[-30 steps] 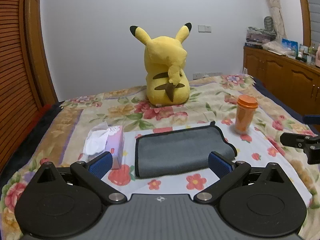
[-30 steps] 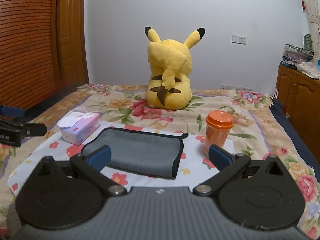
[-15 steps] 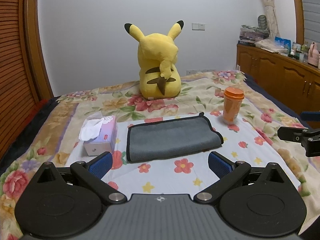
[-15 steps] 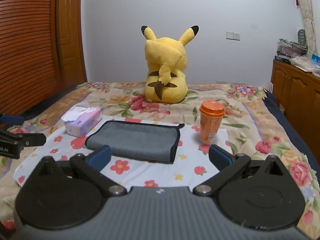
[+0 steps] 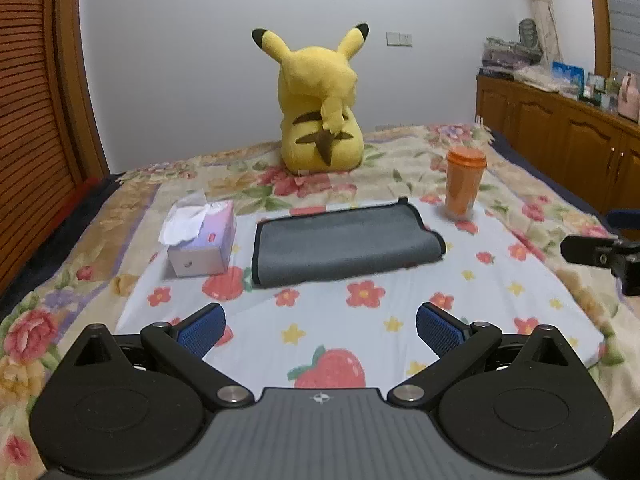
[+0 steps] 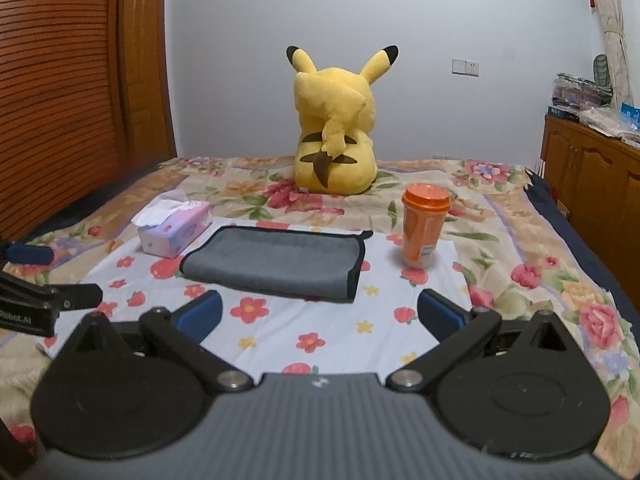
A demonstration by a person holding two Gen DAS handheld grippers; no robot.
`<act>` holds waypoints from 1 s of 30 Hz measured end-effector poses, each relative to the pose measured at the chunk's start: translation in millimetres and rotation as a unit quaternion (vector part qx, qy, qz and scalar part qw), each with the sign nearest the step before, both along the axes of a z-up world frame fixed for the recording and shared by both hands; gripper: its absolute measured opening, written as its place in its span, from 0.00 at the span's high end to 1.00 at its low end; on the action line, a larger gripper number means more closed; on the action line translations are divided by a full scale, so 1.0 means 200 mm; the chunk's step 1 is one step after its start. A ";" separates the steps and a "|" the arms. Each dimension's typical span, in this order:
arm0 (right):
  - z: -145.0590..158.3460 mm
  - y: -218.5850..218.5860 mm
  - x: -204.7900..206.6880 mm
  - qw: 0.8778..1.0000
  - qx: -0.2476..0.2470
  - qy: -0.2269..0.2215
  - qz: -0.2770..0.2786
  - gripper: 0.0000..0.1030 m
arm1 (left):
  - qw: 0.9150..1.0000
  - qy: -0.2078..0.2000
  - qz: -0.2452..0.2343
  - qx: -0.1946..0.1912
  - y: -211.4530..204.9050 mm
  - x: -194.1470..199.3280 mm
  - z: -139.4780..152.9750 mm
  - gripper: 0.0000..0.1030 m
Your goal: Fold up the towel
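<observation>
A grey towel with black edging lies folded flat on a flowered sheet on the bed; it also shows in the right wrist view. My left gripper is open and empty, held well in front of the towel. My right gripper is open and empty, also short of the towel. The right gripper's tip shows at the right edge of the left wrist view. The left gripper's tip shows at the left edge of the right wrist view.
A tissue box stands left of the towel. An orange lidded cup stands to its right. A yellow plush toy sits behind. A wooden cabinet runs along the right, a slatted wooden door on the left.
Both grippers have pulled back from the towel, which now sits farther away in both views. The towel has not moved. Both grippers stay open.
</observation>
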State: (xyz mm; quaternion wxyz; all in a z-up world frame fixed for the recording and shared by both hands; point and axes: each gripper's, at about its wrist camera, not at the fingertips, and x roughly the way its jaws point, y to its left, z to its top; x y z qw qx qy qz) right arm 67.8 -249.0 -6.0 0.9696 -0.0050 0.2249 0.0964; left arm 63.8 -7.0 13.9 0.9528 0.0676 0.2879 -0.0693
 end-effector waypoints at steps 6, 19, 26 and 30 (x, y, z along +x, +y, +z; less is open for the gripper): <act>-0.05 0.01 -0.02 1.000 -0.002 0.010 0.001 0.00 | 1.000 0.015 0.000 -0.004 0.00 -0.01 -0.08 0.00; -0.17 0.09 -0.01 0.999 -0.008 0.031 0.008 0.00 | 0.999 0.038 0.012 -0.017 -0.01 0.00 -0.22 0.00; -0.22 0.08 0.00 0.999 -0.009 0.042 0.002 0.00 | 0.999 0.042 0.019 -0.017 0.03 -0.02 -0.27 0.00; -0.23 0.07 -0.01 0.999 -0.007 0.042 -0.003 0.00 | 0.999 0.038 0.020 -0.019 0.05 -0.04 -0.28 0.00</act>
